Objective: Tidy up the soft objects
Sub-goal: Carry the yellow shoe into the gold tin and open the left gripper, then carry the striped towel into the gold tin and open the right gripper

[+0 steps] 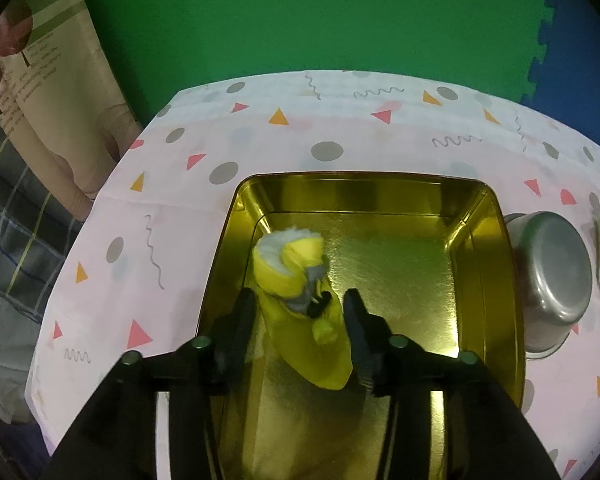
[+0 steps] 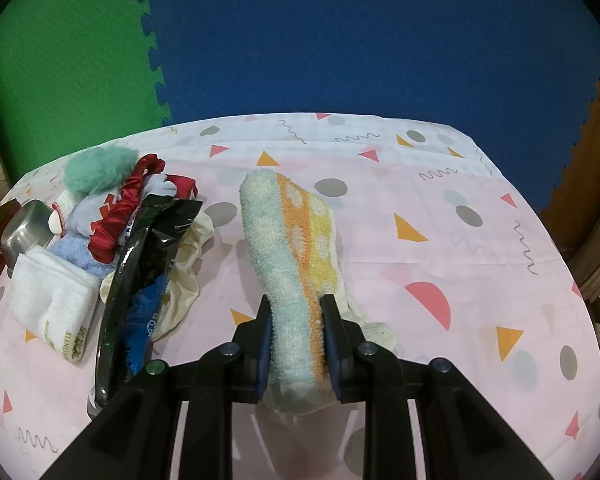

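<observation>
Socks are split between the two grippers. Inside the gold tin (image 1: 488, 240), a yellow sock (image 1: 296, 280) lies near its left wall, between the parted jaws of the left gripper (image 1: 300, 312), which do not press it. Right of the tin, the right gripper (image 2: 296, 320) is clamped on a striped fluffy sock (image 2: 288, 240) lying on the tablecloth (image 2: 460, 264).

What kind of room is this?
Probably a home room set up for recording: a table under a patterned pink cloth, green and blue foam mats behind it, and what looks like checked bedding alongside.
</observation>
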A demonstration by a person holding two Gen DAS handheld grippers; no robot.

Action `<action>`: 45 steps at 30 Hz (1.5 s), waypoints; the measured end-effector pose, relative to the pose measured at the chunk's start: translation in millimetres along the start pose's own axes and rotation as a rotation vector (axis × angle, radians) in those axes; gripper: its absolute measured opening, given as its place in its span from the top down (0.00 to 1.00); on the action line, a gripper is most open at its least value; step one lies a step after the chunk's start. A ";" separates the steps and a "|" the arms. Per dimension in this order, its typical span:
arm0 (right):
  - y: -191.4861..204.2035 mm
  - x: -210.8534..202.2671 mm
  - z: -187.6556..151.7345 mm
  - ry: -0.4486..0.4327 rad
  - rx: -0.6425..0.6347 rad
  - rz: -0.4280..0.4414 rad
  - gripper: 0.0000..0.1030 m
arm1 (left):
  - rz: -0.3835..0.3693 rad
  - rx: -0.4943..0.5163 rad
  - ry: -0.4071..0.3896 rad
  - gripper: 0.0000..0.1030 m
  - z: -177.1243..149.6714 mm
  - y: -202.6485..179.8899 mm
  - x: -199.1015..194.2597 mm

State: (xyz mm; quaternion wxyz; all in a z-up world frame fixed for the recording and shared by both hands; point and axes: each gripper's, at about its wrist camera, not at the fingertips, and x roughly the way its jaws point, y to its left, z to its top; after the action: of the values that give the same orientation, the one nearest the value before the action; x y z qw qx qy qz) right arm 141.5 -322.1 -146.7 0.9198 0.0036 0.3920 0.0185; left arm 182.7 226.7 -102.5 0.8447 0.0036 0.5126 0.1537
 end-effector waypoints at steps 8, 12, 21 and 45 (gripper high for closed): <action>0.5 -0.3 -0.2 0.000 -0.001 -0.001 0.77 | 0.024 0.027 -0.041 0.48 -7.0 -7.4 -19.9; 0.5 0.1 -0.1 0.001 -0.004 -0.004 0.77 | 0.028 0.001 -0.071 0.44 -17.2 -9.1 -36.8; 0.8 -2.9 -0.3 -0.007 -0.008 -0.018 0.79 | 0.081 -0.023 -0.144 0.33 -53.4 -18.7 -73.3; 86.9 -80.1 38.3 -0.074 -0.025 0.106 0.81 | 0.065 -0.206 -0.152 0.25 -78.1 20.6 -83.0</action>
State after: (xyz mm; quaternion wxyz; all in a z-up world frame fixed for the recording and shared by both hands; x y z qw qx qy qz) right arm 111.0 -237.9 -60.6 0.9313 0.0136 0.3568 0.0718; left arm 74.2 212.6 -64.3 0.8717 -0.0548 0.4281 0.2321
